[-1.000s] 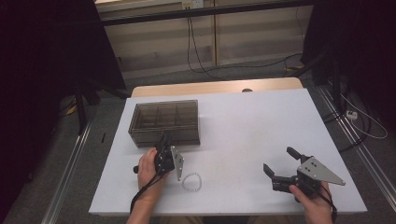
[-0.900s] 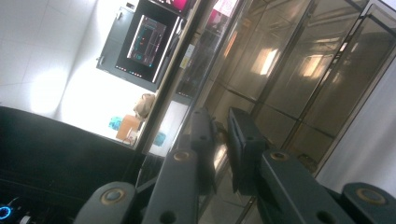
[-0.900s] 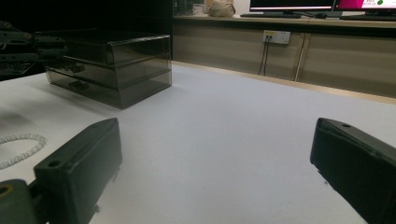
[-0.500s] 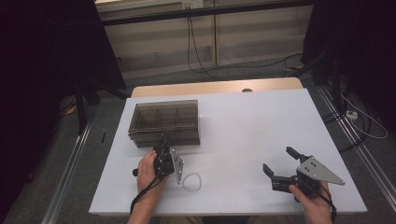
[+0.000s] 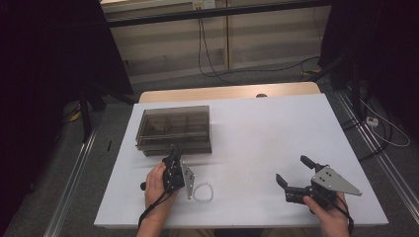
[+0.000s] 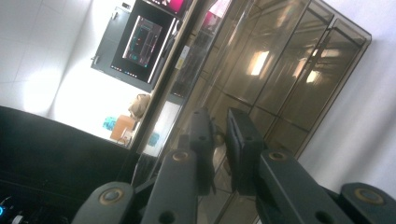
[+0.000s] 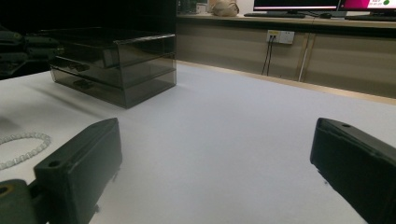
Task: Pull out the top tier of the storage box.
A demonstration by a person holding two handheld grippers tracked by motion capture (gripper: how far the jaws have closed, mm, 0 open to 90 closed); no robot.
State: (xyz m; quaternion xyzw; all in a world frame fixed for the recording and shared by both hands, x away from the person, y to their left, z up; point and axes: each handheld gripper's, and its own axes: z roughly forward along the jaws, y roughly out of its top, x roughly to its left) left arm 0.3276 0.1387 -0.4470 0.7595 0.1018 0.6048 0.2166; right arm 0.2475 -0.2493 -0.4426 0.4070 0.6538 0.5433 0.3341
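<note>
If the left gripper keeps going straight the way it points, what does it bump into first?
Most likely the smoky drawer box: the left gripper points right at its front, jaws nearly shut and very close, though whether they already touch it is unclear.

Both claws are showing matte black bodies with blocky black jaws. The left claw [image 5: 174, 155] is carrying round metal screws along its jaw arms, and a grey plate is sitting on its side. The right claw [image 5: 295, 171] is wearing a grey three-cornered plate dotted with small holes. A black cable is trailing from each claw past the person's bare forearms.
</note>
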